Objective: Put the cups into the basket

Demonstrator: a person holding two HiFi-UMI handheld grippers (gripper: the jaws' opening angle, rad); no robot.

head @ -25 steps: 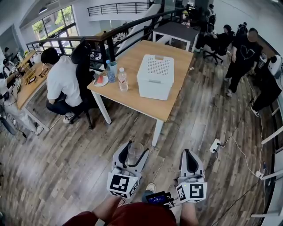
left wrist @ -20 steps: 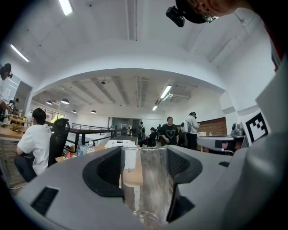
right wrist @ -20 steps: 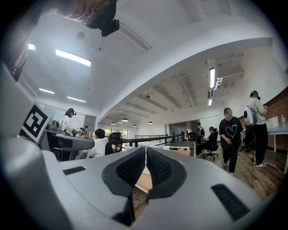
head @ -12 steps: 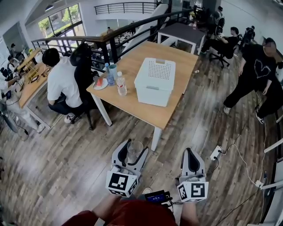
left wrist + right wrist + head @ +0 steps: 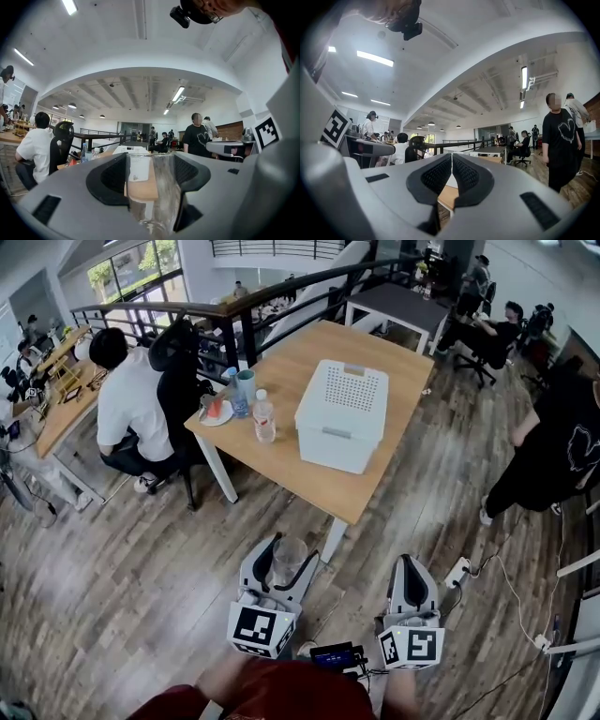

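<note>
- The person's left gripper pinches a clear glass cup between its two dark pads; the left gripper view shows the cup upright, with a jaw pressed to each side of it.
- The right gripper has its jaws pressed together; the right gripper view shows the ribbed pads meeting along a thin seam with nothing between them.
- Both grippers are held low over the wood-plank floor, side by side and apart from each other; the marker cubes face the head camera.
- The cup hangs over the floor just short of the near corner of the wooden table; it is well apart from the basket.
- The white basket stands on the table toward its right side; its top is a perforated white panel, possibly a lid, though the head view is too distant to settle it.
- A water bottle stands just left of the basket; a blue tumbler and a small plate sit near the table's left edge.
- A seated person in a white shirt is at a neighbouring desk to the left; a person in black stands at the right edge of the head view.
- A white power strip lies on the floor near the right gripper.
</note>
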